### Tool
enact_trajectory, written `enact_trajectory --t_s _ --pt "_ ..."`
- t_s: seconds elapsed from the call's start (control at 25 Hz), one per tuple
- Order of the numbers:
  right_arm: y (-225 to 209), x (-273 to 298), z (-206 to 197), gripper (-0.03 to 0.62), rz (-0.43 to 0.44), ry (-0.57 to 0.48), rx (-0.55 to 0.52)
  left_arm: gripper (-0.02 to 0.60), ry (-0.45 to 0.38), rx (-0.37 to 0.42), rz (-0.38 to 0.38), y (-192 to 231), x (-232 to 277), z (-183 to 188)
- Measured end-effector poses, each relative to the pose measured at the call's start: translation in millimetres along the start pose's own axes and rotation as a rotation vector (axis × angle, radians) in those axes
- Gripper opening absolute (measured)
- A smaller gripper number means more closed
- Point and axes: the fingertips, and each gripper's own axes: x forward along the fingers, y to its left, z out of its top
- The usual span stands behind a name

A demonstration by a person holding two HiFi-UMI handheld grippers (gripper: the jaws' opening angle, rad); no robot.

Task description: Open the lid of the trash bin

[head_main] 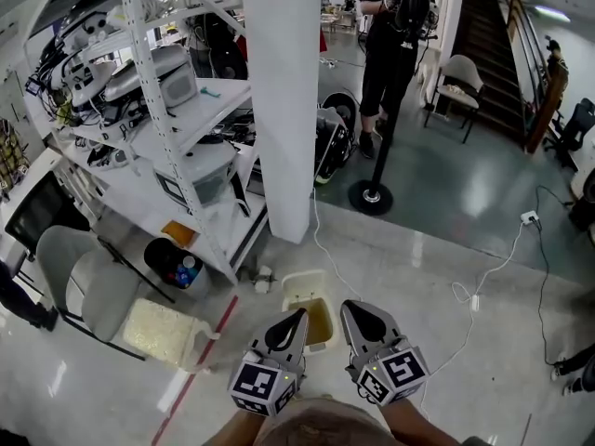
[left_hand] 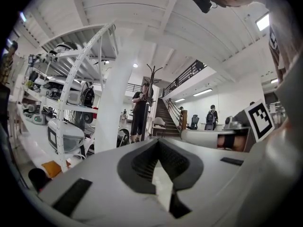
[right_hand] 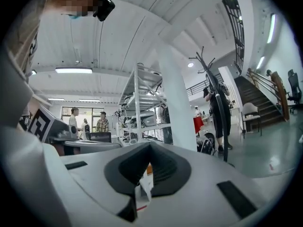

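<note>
Beige trash bin (head_main: 304, 282) is sitting just beyond the left gripper (head_main: 296, 320) and right gripper (head_main: 355, 316), both closed and empty, white pillar (head_main: 279, 110) standing farther off.

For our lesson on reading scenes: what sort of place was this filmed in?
Probably a workshop or lab in a large open hall: a white shelving rack loaded with equipment, a staircase leading to an upper level, and office chairs on a polished floor.
</note>
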Motion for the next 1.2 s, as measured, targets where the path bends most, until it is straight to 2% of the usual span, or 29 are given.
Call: enact_trajectory --t_s 0.36,1.2 --pt "-5.1 4.4 6.4 0.02 0.004 -0.015 -0.031 -0.003 -0.007 0.006 0.019 12.9 4.2 5.9" --pt "-4.2 5.1 2.6 0.02 0.029 -0.006 -0.045 -0.003 0.005 0.011 0.019 9.0 8.3 3.2"
